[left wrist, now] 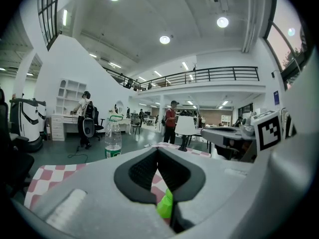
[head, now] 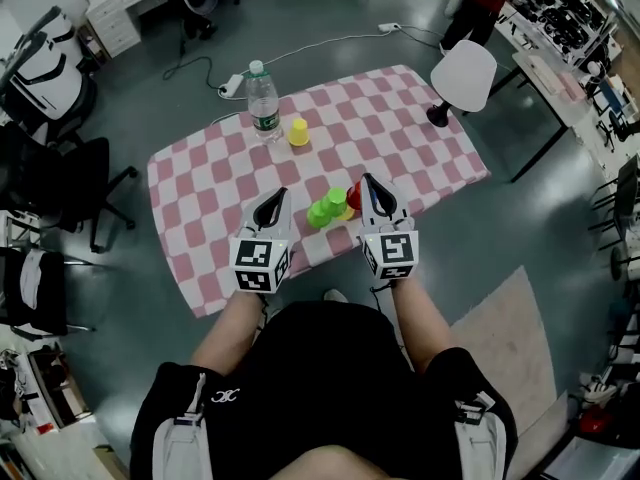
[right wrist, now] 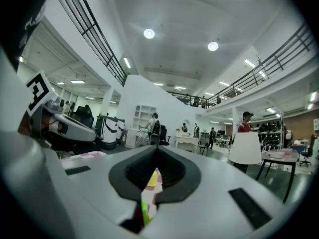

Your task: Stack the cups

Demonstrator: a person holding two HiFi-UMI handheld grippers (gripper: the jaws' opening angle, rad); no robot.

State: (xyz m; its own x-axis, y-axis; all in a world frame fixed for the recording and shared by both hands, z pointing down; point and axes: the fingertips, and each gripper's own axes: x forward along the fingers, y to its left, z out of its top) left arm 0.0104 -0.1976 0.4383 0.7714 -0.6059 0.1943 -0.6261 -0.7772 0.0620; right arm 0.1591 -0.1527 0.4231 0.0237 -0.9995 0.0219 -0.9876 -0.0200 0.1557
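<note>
Near the front of the table, two light-green cups [head: 326, 208] sit close together. A red cup [head: 354, 195] with a bit of yellow [head: 347, 212] below it is just to their right. A single yellow cup [head: 298, 131] stands farther back. My left gripper [head: 278, 196] hovers left of the green cups, its jaws together with nothing between them. My right gripper [head: 368, 181] hovers beside and over the red cup, also shut and holding nothing. In the left gripper view a green cup [left wrist: 166, 205] shows through the slit below the closed tips [left wrist: 158, 149]. In the right gripper view, the yellow cup [right wrist: 152, 179] shows the same way.
A clear water bottle [head: 262, 101] with a green label stands by the far yellow cup. The pink-and-white checked cloth [head: 200, 208] covers the table. A white chair [head: 463, 76] stands at the far right corner, black office chairs to the left, and a cable lies on the floor behind.
</note>
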